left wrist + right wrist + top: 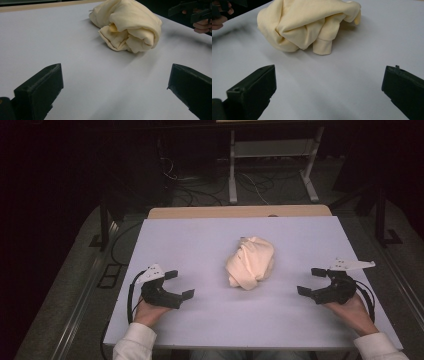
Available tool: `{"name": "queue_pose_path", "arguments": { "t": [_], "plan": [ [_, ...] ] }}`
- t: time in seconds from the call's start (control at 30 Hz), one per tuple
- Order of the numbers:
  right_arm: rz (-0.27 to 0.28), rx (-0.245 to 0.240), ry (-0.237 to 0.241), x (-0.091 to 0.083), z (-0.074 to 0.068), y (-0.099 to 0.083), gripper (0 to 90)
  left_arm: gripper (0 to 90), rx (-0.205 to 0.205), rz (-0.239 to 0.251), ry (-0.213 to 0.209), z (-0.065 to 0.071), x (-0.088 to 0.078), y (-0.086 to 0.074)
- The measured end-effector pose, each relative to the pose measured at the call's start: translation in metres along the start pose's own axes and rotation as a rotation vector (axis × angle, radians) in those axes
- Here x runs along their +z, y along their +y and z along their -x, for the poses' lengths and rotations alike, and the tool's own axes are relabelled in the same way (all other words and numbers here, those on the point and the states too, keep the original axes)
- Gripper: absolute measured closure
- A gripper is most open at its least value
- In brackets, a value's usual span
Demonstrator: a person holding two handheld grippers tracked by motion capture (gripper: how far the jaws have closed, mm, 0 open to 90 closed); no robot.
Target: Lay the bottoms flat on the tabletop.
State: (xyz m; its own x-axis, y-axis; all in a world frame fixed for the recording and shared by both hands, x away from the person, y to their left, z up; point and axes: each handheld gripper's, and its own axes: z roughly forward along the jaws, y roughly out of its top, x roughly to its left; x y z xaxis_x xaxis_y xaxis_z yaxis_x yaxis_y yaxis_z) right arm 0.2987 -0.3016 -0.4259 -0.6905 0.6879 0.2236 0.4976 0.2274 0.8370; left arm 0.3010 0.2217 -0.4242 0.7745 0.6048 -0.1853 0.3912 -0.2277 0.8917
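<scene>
White tabletop, unmarked cream cloth

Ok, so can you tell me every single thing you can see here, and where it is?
cloth: one, pale yellow, crumpled in a heap near the middle of the table, touching neither gripper
table: one, white top with a tan edge at the far side, under everything
frame: one, white metal, on the dark floor beyond the table
cables: several, dark and light, loose on the floor beyond the table
left gripper: one, black with a grey plate on top, at the table's left, jaws open and holding nothing
right gripper: one, black with a grey plate, at the table's right, jaws open and holding nothing
hands: two, in white sleeves, at the near edge, one holding each gripper
</scene>
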Motion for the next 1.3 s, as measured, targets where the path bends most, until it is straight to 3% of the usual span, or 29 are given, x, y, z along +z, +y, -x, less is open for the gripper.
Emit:
{"name": "queue_pose_path", "arguments": {
  "t": [0.77, 1.07, 1.3],
  "plan": [
    [0.013, 0.011, -0.007, -0.005, -0.001, 0.003, 0.0, 0.0, -0.002, -0.002, 0.006, 0.001, -0.001, 0.001],
    [0.016, 0.018, -0.002, -0.006, -0.002, 0.010, 0.0, 0.0, -0.010, 0.013, 0.024, 0.001, -0.002, 0.008],
    [0.016, 0.017, 0.005, -0.006, -0.003, 0.020, 0.0, 0.0, 0.003, -0.009, 0.019, 0.005, 0.004, 0.013]
  ]
}}
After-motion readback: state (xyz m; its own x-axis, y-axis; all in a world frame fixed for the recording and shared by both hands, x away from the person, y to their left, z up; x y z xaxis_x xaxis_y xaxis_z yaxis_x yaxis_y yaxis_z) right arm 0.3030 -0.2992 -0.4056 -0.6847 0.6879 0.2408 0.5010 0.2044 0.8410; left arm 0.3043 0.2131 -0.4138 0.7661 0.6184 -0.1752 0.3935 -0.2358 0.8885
